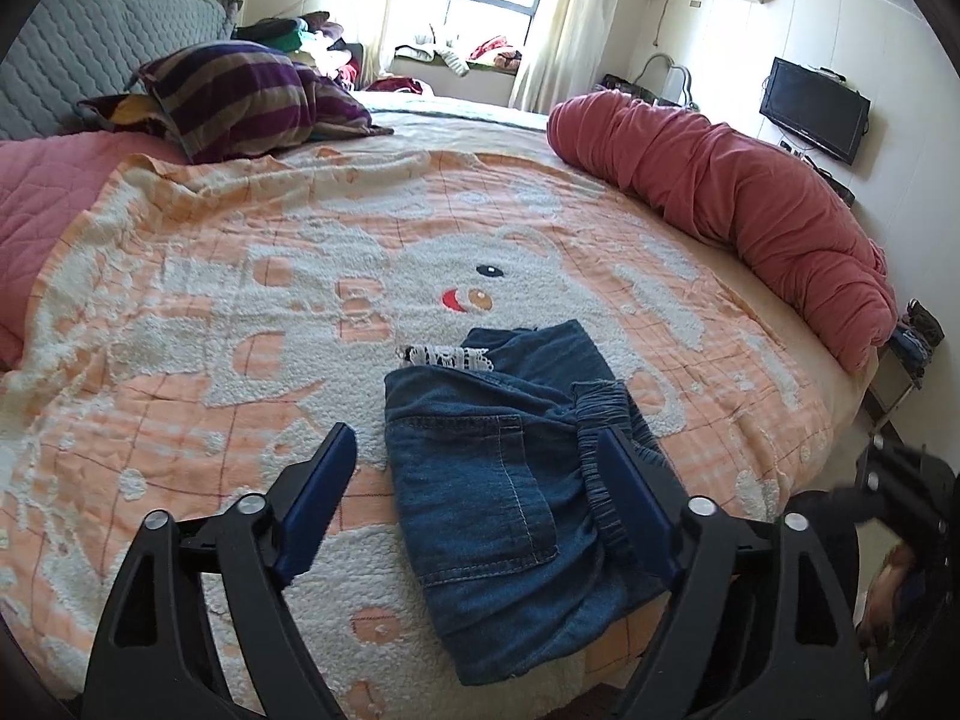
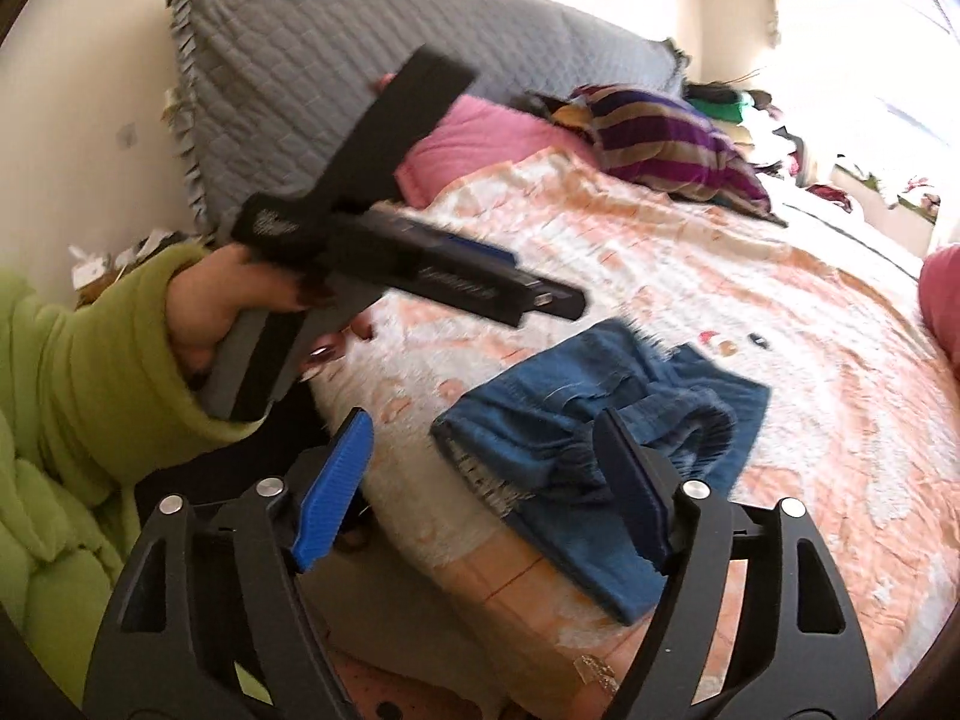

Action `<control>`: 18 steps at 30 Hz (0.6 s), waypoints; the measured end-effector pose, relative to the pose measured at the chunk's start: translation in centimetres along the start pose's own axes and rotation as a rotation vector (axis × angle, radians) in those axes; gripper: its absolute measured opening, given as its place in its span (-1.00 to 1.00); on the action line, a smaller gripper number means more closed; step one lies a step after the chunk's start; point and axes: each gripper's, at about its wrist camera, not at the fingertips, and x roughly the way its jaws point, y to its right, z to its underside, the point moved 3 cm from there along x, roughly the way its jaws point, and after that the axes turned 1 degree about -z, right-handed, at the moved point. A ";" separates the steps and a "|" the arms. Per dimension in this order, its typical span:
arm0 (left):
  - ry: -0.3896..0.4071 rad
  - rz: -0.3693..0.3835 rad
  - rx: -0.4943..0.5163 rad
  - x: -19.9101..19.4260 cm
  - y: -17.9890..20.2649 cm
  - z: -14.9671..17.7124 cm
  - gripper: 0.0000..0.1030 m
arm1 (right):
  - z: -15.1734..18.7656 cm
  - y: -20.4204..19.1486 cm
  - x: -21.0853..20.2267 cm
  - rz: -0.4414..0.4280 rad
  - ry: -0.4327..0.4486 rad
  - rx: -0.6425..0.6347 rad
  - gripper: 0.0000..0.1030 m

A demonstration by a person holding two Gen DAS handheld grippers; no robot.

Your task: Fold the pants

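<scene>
A folded pair of blue denim pants point(image 1: 510, 480) lies on the orange and white blanket point(image 1: 240, 300) near the bed's front edge, back pocket up, elastic waistband to the right. My left gripper point(image 1: 474, 450) is open above the pants, holding nothing. In the right wrist view the pants point(image 2: 600, 438) lie ahead near the bed edge, and my right gripper point(image 2: 480, 432) is open and empty above them. The left gripper point(image 2: 480, 282) also shows there, held by a hand in a green sleeve, above and left of the pants.
A striped pillow point(image 1: 240, 102) and grey quilted headboard cover point(image 1: 90, 42) are at the far left. A rolled red duvet point(image 1: 750, 204) lies along the bed's right side. A TV point(image 1: 816, 108) hangs on the wall. The bed edge point(image 2: 510, 588) drops off below the pants.
</scene>
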 end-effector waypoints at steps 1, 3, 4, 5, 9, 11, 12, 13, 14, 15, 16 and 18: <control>0.007 -0.002 0.002 -0.3 0.1 -0.1 0.71 | -0.2 0.2 -0.2 0.013 0.008 0.006 0.46; 0.021 -0.005 0.005 -0.9 0.1 -0.3 0.73 | -0.7 1.3 -0.9 0.054 0.038 0.041 0.48; 0.026 -0.006 0.006 -1.2 0.2 -0.3 0.73 | -1.0 1.8 -1.2 0.075 0.051 0.058 0.50; 0.030 -0.008 0.006 -1.3 0.2 -0.4 0.75 | -1.1 2.2 -1.5 0.088 0.060 0.069 0.51; 0.048 -0.021 0.011 -2.0 0.2 -0.5 0.78 | -2.0 4.2 -2.3 0.161 0.088 0.124 0.55; 0.053 -0.029 0.012 -2.2 0.1 -0.5 0.79 | -2.2 5.3 -2.6 0.195 0.093 0.151 0.55; 0.055 -0.033 0.012 -2.3 0.0 -0.5 0.79 | -2.3 5.8 -2.7 0.207 0.094 0.165 0.55; 0.057 -0.037 0.013 -2.3 0.0 -0.5 0.79 | -2.3 6.3 -2.7 0.219 0.095 0.178 0.55; 0.057 -0.041 0.014 -2.3 -0.1 -0.6 0.79 | -2.4 6.7 -2.8 0.229 0.096 0.187 0.55; 0.057 -0.046 0.016 -2.2 -0.2 -0.6 0.79 | -2.4 7.3 -2.8 0.247 0.096 0.199 0.55; 0.057 -0.052 0.018 -2.2 -0.2 -0.5 0.79 | -2.5 7.5 -2.8 0.254 0.095 0.204 0.55; 0.053 -0.065 0.019 -1.9 -0.3 -0.5 0.79 | -2.4 8.4 -2.7 0.284 0.093 0.219 0.55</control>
